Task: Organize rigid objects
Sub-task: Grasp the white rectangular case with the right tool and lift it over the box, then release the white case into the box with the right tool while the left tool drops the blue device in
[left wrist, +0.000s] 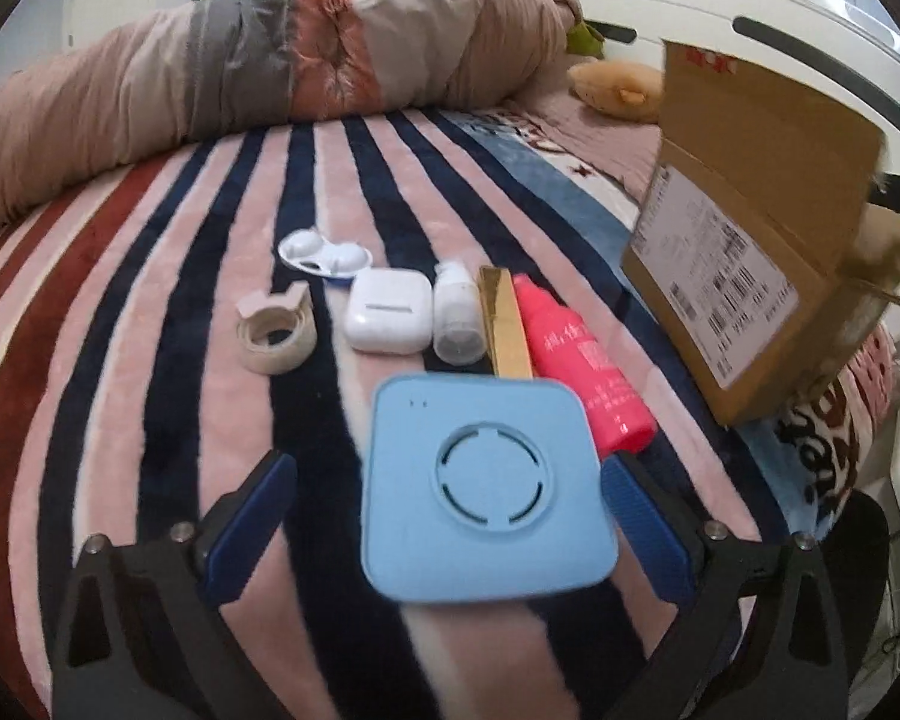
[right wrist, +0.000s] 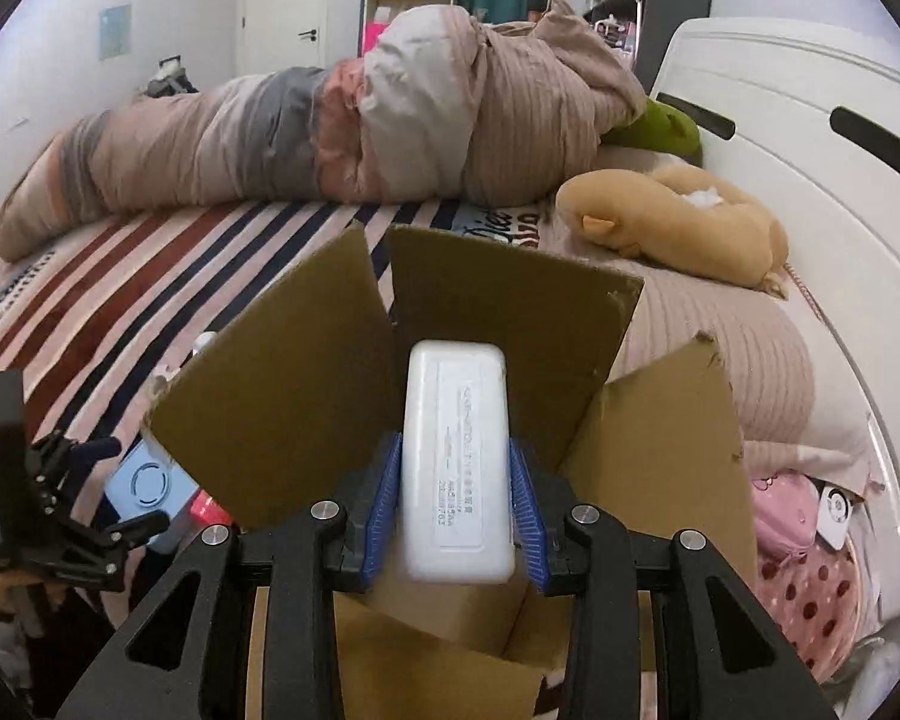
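My left gripper is open around a light blue square device lying on the striped blanket; its right finger touches the device's edge, the left stands apart. Beyond lie a pink bottle, a gold box, a small white bottle, a white earbud case, a lens case and a tape roll. My right gripper is shut on a white rectangular block, held over the open cardboard box. The left gripper and blue device show in the right wrist view.
The cardboard box stands right of the row of objects. A rolled duvet lies across the far side of the bed. A tan plush toy and a white headboard are to the right.
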Demonstrator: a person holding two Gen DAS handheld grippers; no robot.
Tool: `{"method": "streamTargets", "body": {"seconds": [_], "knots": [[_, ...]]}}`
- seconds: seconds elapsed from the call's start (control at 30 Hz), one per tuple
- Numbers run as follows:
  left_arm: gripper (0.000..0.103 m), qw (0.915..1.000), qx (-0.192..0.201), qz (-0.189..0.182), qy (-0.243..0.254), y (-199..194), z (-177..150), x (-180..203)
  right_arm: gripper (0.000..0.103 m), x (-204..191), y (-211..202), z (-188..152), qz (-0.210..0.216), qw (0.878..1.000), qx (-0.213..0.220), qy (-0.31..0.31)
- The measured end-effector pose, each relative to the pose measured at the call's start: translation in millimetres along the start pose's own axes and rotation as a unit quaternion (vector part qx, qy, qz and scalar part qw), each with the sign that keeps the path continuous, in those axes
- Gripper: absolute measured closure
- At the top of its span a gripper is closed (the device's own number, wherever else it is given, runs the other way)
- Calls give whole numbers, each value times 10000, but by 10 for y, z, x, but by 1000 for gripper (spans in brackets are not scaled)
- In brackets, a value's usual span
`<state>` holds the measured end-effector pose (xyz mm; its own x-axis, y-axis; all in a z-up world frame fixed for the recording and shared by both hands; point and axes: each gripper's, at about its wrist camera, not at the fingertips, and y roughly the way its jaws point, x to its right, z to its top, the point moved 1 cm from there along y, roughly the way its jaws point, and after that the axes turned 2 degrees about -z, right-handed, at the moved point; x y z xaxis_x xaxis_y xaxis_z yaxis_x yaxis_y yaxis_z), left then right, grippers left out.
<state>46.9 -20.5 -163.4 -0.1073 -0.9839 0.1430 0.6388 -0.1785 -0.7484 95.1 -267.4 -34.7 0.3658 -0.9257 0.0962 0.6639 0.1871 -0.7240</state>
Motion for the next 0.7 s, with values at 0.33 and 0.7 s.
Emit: {"method": "streamTargets", "body": {"seconds": [0.33, 0.7], "knots": [[24, 9998, -196, -26, 85, 168, -59, 78, 38, -133, -302, 28, -59, 9980, 579, -230], [24, 9958, 299, -858, 135, -910, 423, -499, 6, -963, -627, 3, 2223, 9544, 1272, -1532]]}}
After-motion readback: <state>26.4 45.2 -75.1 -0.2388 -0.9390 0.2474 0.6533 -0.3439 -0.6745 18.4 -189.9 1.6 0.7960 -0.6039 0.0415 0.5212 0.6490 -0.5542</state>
